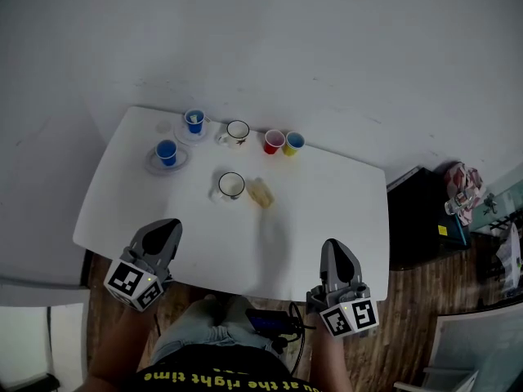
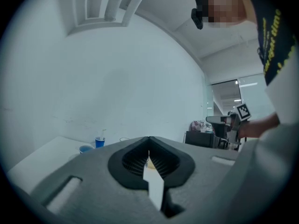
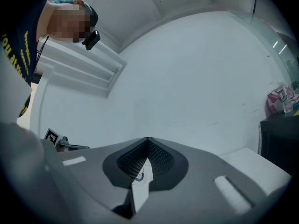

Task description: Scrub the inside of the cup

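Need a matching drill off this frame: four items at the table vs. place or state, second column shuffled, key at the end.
1. near mug
2. sponge
3. red cup
4. left tool

A. back row, beside the yellow cup
B. shut, at the table's near edge
C. upright, mid-table, dark rim
D. lying just right of the near mug

Pairs: 1-C, 2-D, 3-A, 4-B
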### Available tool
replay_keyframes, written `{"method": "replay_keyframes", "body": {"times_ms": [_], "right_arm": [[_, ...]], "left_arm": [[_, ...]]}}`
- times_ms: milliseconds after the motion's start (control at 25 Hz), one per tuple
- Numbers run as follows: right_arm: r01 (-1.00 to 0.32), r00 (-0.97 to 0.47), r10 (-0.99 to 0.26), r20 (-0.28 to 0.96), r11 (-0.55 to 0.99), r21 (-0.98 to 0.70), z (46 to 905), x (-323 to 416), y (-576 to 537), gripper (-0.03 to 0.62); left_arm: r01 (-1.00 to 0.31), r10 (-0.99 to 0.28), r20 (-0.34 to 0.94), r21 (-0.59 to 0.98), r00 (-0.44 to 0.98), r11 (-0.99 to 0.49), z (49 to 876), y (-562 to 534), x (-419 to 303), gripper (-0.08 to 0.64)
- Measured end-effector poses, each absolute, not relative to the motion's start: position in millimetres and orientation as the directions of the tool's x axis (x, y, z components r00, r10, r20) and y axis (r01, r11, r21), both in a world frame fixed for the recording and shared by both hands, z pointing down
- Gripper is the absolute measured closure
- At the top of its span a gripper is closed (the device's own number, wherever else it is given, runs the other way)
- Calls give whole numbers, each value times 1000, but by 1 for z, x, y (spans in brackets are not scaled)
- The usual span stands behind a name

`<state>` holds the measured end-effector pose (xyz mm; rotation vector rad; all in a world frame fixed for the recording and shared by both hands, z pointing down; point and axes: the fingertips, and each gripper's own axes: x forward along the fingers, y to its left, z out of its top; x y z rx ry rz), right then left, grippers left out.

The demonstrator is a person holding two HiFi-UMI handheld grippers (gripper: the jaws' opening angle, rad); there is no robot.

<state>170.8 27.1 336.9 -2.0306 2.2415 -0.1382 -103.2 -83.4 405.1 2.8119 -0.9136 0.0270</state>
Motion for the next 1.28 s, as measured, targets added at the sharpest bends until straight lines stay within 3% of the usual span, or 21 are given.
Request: {"method": "replay_keyframes", "body": {"times_ms": [760, 1280], "right_arm": [[-948, -275, -961, -23, 275, -158, 330, 218, -52, 586], [-954, -265, -963, 50, 254, -160, 351, 209, -92, 586]], "left_arm": [[-656, -648, 102, 123, 755, -744, 419, -128, -59, 555], [-569, -542, 184, 154, 820, -808, 447, -155, -38, 504]]}}
